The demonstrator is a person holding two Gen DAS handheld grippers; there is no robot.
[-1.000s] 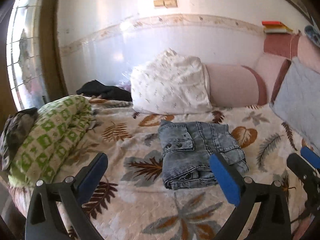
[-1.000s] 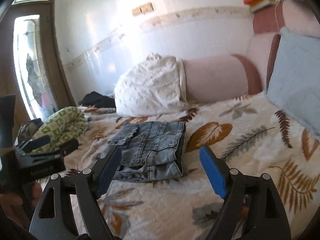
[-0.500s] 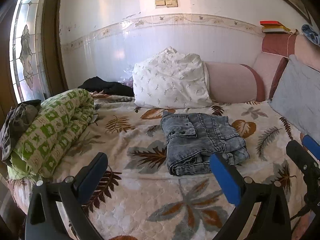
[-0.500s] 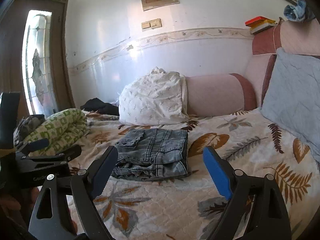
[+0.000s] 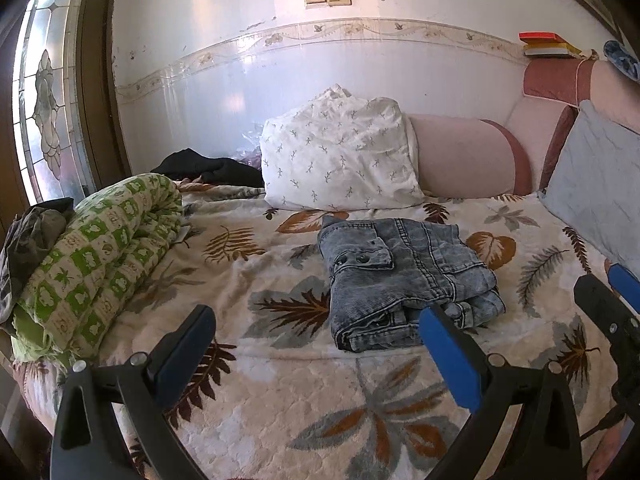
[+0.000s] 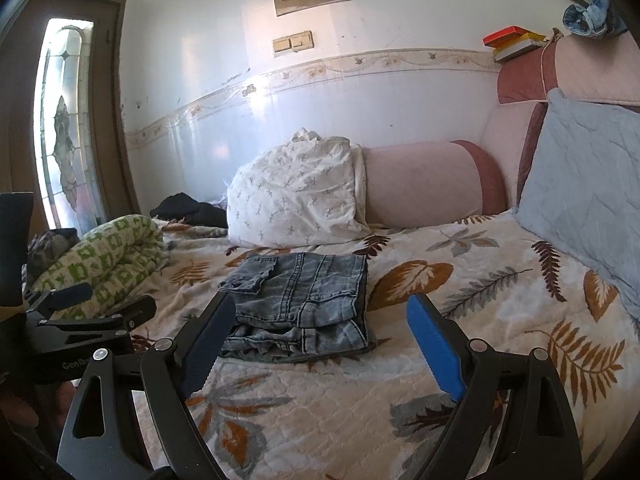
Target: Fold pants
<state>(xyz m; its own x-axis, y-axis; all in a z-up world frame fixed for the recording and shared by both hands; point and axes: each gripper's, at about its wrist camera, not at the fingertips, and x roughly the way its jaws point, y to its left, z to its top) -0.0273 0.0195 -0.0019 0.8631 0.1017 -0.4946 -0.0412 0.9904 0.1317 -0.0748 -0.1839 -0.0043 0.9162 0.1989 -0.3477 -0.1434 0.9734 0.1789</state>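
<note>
The grey-blue denim pants (image 5: 404,276) lie folded in a compact stack in the middle of the bed, a buttoned pocket flap on top; they also show in the right wrist view (image 6: 304,304). My left gripper (image 5: 316,340) is open and empty, held above the bedspread short of the stack's near left corner. My right gripper (image 6: 320,332) is open and empty, held back from the stack's near edge. The right gripper's fingers (image 5: 600,300) show at the right edge of the left wrist view. The left gripper (image 6: 88,308) shows at the left of the right wrist view.
The bed has a leaf-print bedspread (image 5: 280,392). A rolled green-and-white quilt (image 5: 100,256) lies at the left edge. A white pillow (image 5: 340,156) and pink bolster (image 5: 464,156) lie against the back wall, a blue cushion (image 5: 600,192) at the right. Dark clothes (image 5: 208,168) lie at the back left.
Both grippers have pulled back and risen from the folded pants, so the stack looks smaller and farther away. Both stay open and empty. The pants have not moved.
</note>
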